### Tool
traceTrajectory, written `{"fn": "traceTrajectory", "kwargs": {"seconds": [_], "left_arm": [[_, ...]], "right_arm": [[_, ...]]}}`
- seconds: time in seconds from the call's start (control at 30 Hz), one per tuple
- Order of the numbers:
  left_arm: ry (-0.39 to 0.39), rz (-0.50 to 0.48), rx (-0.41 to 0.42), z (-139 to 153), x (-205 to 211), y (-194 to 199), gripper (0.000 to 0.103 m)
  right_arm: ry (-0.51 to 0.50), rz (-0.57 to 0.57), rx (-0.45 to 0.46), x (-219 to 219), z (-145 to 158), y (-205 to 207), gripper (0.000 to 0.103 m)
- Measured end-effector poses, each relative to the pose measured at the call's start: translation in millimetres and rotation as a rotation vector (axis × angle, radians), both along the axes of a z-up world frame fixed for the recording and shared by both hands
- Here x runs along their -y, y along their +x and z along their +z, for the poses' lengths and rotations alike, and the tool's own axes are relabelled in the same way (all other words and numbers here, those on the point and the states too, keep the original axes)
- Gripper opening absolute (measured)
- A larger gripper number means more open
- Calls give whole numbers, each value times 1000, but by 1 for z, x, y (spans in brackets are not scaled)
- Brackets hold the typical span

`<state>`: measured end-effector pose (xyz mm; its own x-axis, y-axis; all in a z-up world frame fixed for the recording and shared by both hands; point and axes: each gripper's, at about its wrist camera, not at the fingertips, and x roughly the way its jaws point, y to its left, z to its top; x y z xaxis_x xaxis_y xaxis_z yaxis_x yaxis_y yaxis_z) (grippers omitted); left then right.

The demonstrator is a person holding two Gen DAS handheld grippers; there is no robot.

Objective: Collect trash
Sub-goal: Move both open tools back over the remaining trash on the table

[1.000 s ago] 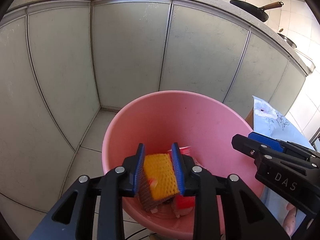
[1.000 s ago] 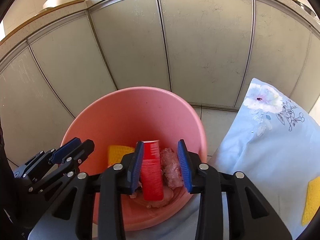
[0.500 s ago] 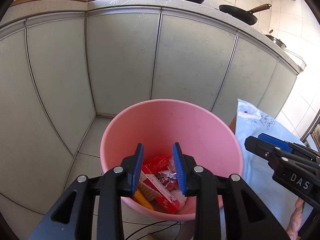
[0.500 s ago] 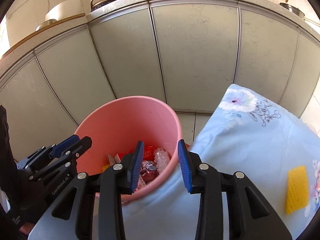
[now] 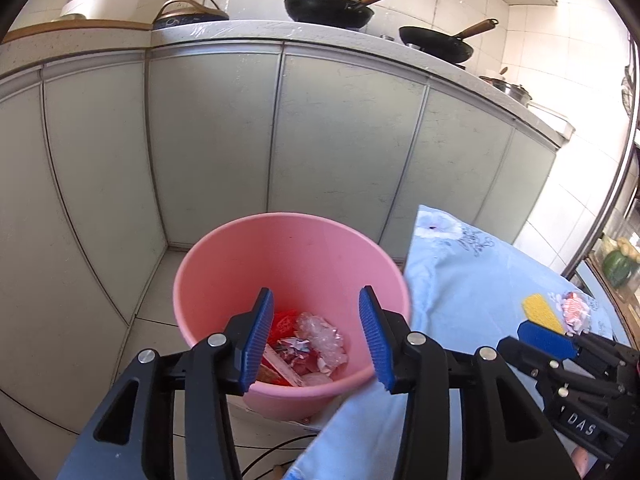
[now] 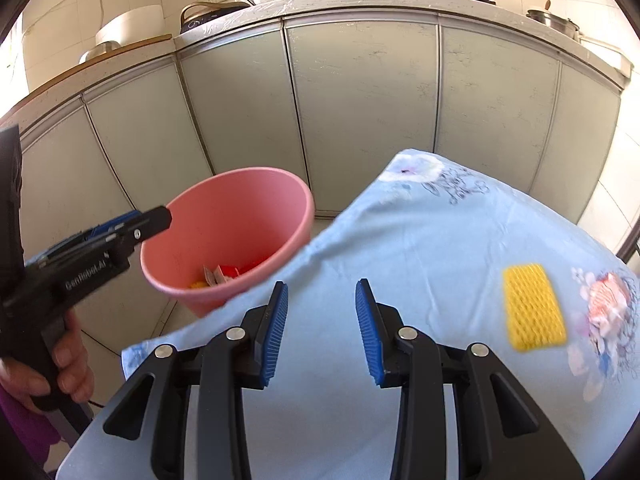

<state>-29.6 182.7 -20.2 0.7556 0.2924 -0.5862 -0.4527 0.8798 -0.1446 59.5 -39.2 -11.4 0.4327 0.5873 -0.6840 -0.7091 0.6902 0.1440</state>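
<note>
Both drops made: the left gripper [image 5: 316, 334] and right gripper [image 6: 322, 330], jaws now spread and empty, pull back from the round pink plastic bin [image 5: 288, 240]; a yellow foam net sleeve [image 6: 534, 307] waits on the blue floral tablecloth [image 6: 420, 240].

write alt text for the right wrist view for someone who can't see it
The open, empty right gripper hovers over a light blue floral tablecloth, where a yellow foam net lies to the right. To the left, the left gripper reaches toward a pink bin holding trash, before grey cabinets.
</note>
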Motion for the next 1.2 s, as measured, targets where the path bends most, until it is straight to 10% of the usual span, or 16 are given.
{"fn": "traceTrajectory", "kwargs": {"seconds": [1.2], "left_arm": [[-8, -387, -93, 1, 165, 63, 45]], "right_arm": [[19, -454, 79, 191, -10, 25, 36]]}}
